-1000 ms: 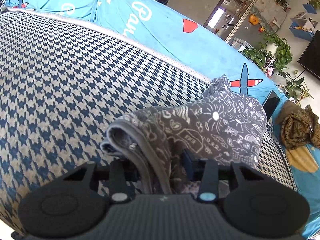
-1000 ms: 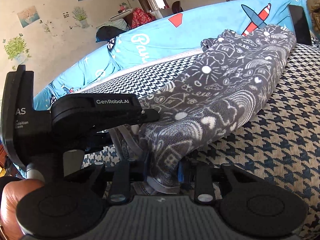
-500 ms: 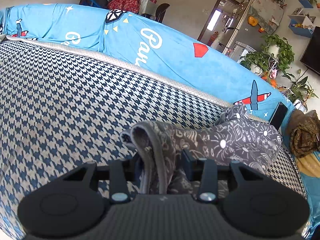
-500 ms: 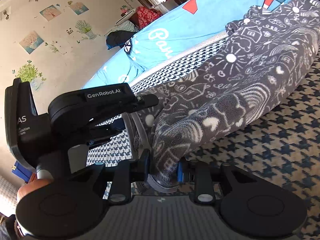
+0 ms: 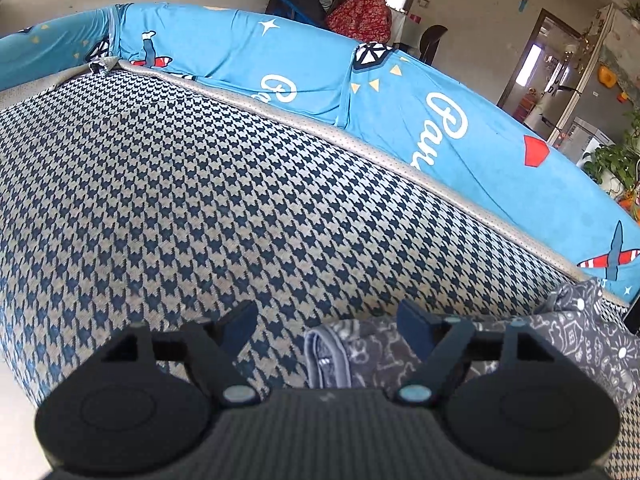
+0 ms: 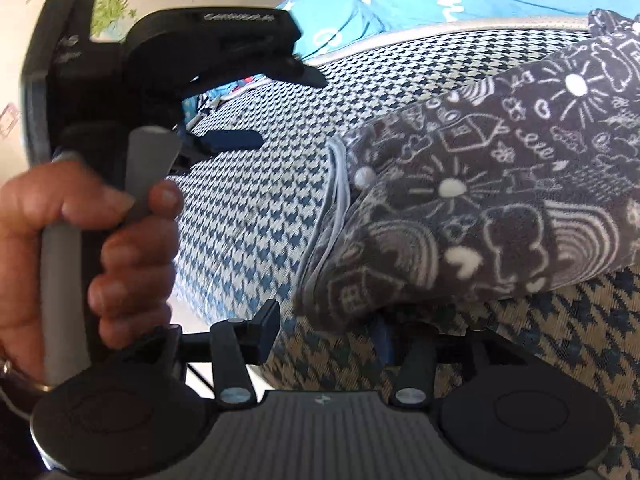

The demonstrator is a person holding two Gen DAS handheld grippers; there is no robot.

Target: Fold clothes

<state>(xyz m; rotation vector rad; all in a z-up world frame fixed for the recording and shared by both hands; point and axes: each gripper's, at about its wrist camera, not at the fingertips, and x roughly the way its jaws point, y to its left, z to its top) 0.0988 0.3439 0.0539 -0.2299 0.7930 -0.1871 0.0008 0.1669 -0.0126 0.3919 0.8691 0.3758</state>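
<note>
Houndstooth-patterned sofa seat (image 5: 200, 184) fills both views, with a blue printed cover (image 5: 460, 128) along its back. At left, a person's hand (image 6: 92, 248) holds the left gripper (image 5: 326, 320), its jaws opening and clear of cloth. Further right lies the grey doodle-print garment (image 6: 480, 200), folded once, soft, light, floppy; its banded edge (image 6: 334, 208) offers the best hold. Below it, the right gripper (image 6: 326, 332) is opening too, nothing pinched.
</note>
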